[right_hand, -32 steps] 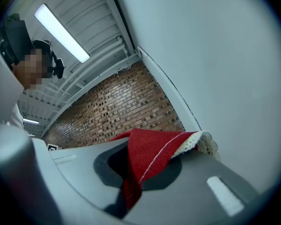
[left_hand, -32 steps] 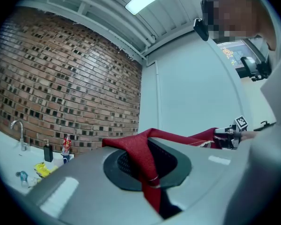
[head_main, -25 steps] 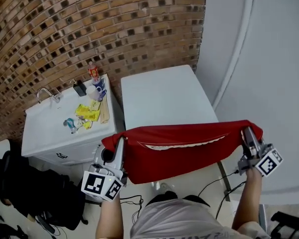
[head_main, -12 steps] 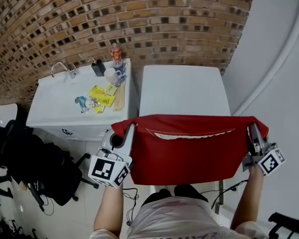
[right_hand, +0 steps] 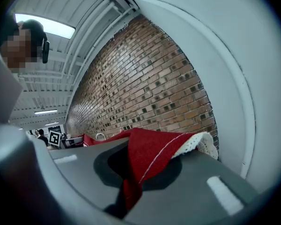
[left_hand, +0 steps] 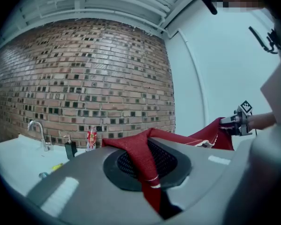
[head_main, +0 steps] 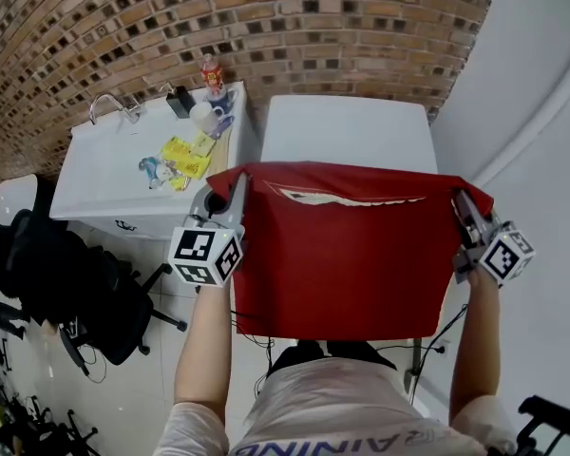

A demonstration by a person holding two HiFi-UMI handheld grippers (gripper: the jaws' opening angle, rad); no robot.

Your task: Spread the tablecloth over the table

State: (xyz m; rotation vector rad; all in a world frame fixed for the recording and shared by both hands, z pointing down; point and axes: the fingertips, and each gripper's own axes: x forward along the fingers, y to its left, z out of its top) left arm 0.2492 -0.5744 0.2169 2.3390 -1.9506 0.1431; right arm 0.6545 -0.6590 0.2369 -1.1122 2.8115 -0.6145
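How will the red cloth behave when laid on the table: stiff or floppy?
Probably floppy: the cloth hangs limp between the left gripper and right gripper, bunching at each. Likely light: two corner pinches carry it all.

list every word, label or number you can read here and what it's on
"AININ": pale print on the person's shirt, cut off by the frame edge; reading uncertain.
Red-labelled bottle: too small to read.
Yellow packets on the sink unit: too small to read.
Dark mark on the sink unit's front: too small to read.
Cubes on left gripper and right gripper: square patterns, no letters.
Tablecloth: no text.
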